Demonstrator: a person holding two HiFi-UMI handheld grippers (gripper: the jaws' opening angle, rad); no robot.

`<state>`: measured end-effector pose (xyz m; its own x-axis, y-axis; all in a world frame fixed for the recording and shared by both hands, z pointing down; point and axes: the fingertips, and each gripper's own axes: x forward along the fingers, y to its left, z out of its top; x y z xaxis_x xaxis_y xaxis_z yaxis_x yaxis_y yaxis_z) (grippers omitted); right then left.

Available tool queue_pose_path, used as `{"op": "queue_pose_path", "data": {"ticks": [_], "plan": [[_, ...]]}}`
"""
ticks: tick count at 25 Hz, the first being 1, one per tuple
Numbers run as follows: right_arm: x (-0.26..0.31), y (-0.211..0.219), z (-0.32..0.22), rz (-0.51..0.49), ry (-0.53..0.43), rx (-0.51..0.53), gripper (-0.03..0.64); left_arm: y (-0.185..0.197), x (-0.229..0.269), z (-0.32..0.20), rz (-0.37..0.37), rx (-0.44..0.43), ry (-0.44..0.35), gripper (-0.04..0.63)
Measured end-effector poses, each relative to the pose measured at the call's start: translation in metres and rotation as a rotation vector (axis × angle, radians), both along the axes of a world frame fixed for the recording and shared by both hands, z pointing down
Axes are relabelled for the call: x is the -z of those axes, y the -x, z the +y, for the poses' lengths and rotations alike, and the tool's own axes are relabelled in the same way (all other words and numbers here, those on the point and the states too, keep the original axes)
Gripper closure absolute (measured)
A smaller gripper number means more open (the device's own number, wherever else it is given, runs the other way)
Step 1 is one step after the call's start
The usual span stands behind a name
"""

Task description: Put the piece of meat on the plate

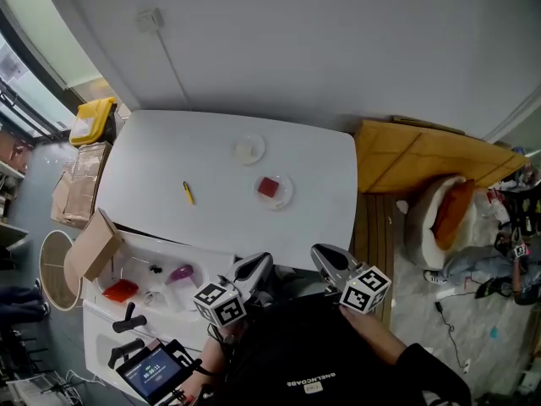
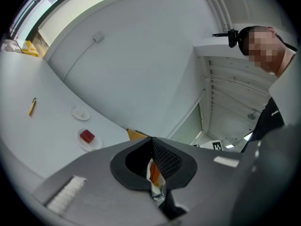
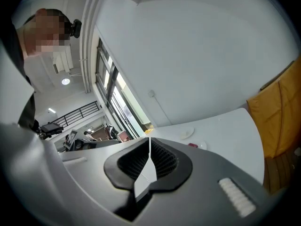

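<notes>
Head view: one white table (image 1: 169,155) fills the middle. Two tools sit at the bottom, the left tool (image 1: 262,260) and the right tool (image 1: 319,253), each with its jaws pressed together and holding nothing. Two plates sit mid-frame, the upper plate (image 1: 258,142) and the lower plate (image 1: 288,196). One yellow pen (image 1: 188,193) lies to their left. One red piece of meat (image 1: 269,187) lies flat on the lower plate. It is nearly square, with no clear long side.

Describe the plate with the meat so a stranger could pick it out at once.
Start at the big white table against the grey wall. Two small white plates sit near its middle; take the plate nearer the person. It alone carries a red piece of meat, while the other plate holds something pale.
</notes>
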<state>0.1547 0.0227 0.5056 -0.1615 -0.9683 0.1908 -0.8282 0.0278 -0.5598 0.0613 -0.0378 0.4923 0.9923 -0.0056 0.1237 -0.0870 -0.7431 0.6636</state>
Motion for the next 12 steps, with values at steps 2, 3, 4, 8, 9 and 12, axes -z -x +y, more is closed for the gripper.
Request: {"op": "queue_pose_path", "data": {"ticks": [2, 3, 4, 8, 9, 12], "plan": [[-0.001, -0.001, -0.002, -0.006, 0.000, 0.006, 0.600, -0.001, 0.000, -0.002, -0.003, 0.003, -0.008, 0.589], [-0.002, -0.001, -0.003, -0.009, -0.001, 0.009, 0.600, -0.002, 0.000, -0.002, -0.005, 0.004, -0.013, 0.589], [-0.003, -0.001, -0.004, -0.010, -0.004, 0.012, 0.600, -0.002, 0.000, -0.003, -0.007, 0.005, -0.018, 0.589], [-0.002, -0.004, -0.009, -0.011, -0.002, 0.014, 0.600, -0.004, 0.001, -0.006, -0.009, 0.008, -0.027, 0.589], [-0.003, -0.005, -0.012, -0.010, -0.005, 0.016, 0.600, -0.005, 0.001, -0.009, -0.009, 0.009, -0.032, 0.589], [-0.004, -0.008, -0.020, -0.009, -0.013, 0.029, 0.600, -0.009, 0.002, -0.015, -0.011, 0.013, -0.053, 0.589]]}}
